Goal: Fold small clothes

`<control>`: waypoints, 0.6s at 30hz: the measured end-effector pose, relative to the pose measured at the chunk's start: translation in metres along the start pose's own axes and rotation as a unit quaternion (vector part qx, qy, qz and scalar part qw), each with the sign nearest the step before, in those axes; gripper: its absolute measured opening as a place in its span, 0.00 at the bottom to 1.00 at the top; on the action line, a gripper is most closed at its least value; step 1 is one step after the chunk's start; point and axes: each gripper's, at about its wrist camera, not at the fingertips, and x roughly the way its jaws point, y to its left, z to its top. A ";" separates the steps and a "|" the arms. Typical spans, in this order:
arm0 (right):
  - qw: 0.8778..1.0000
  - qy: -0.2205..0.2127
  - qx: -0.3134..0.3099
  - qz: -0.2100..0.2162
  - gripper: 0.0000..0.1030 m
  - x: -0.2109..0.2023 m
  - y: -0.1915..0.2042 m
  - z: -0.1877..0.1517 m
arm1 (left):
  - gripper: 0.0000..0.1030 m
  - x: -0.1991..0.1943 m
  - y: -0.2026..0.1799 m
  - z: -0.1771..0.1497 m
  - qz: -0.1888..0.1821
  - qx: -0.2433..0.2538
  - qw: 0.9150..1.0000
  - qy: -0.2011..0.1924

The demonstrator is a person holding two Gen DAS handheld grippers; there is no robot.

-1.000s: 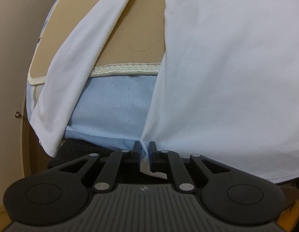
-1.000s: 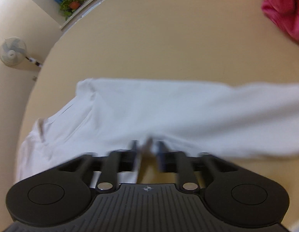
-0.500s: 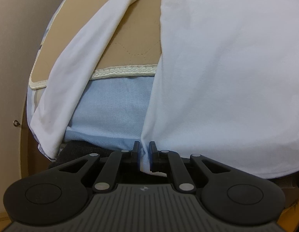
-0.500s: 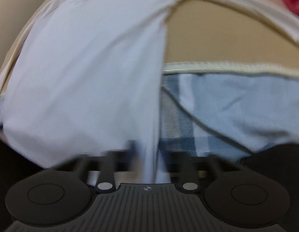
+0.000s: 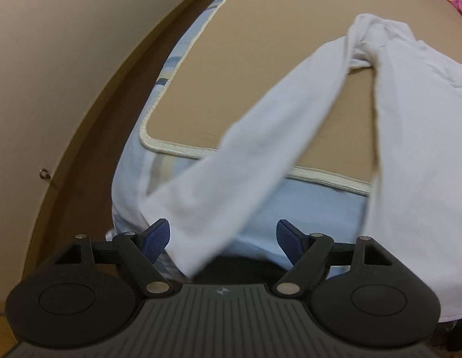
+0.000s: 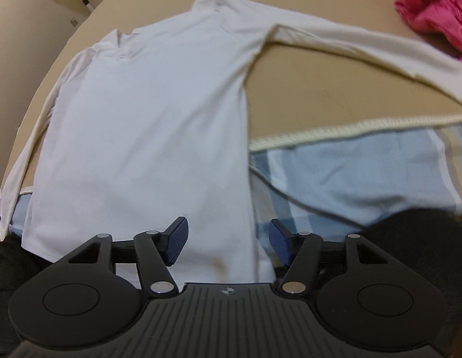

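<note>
With both grippers, left (image 5: 223, 240) and right (image 6: 228, 240), opening and gripping nothing, the shirt (image 6: 147, 119) lies on the mat (image 6: 335, 98), its hem overhanging, so it may slide off.

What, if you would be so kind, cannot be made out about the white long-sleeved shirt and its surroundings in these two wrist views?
- White long-sleeved shirt: hem hidden behind the right gripper in the right wrist view.
- Its left sleeve: motion-blurred in the left wrist view; cuff runs behind the left gripper, whose jaws are opening.
- Its right sleeve: end cut off by the frame edge.
- Crumpled pink cloth: cut off, blurred; type unclear.
</note>
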 end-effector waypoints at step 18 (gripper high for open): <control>0.997 0.036 -0.060 -0.027 0.60 0.015 0.070 0.012 | 0.05 0.001 0.097 0.118 -0.160 -0.062 0.984 0.037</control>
